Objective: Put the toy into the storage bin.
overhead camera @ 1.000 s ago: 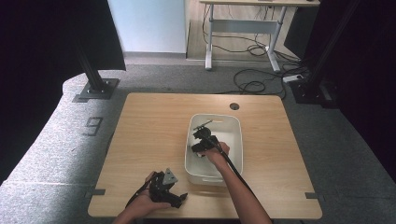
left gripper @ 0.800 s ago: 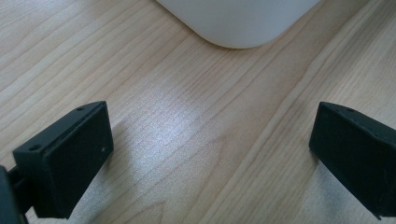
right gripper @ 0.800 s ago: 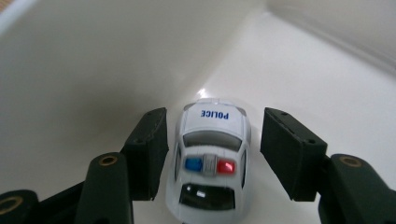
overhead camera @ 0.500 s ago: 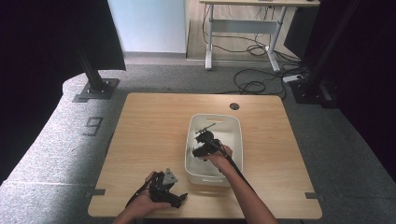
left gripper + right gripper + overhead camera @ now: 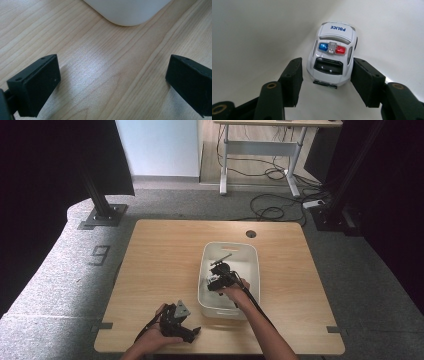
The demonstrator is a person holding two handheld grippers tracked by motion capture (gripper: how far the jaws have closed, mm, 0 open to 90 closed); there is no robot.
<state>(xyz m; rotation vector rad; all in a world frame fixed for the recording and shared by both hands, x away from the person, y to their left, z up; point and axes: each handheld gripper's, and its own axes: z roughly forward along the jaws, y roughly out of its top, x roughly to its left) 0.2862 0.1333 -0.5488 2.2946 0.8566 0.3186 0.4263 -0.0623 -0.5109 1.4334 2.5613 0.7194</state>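
Note:
A white toy police car with blue and red roof lights lies on the floor of a white plastic bin. My right gripper reaches down into the bin and straddles the car's near end. Its jaws have just been closing; the right pad is at the car's side, and a thin gap shows at the left pad. From above, the right gripper is in the bin's left half. My left gripper rests open near the table's front edge, and in its own view the left gripper has only bare wood between its jaws.
The bin's rounded corner sits just beyond the left gripper. The wooden table has a round cable hole behind the bin. Black stands, floor cables and a white desk lie beyond the table.
The right gripper has shifted slightly toward me inside the bin. The left hand and gripper have stayed put.

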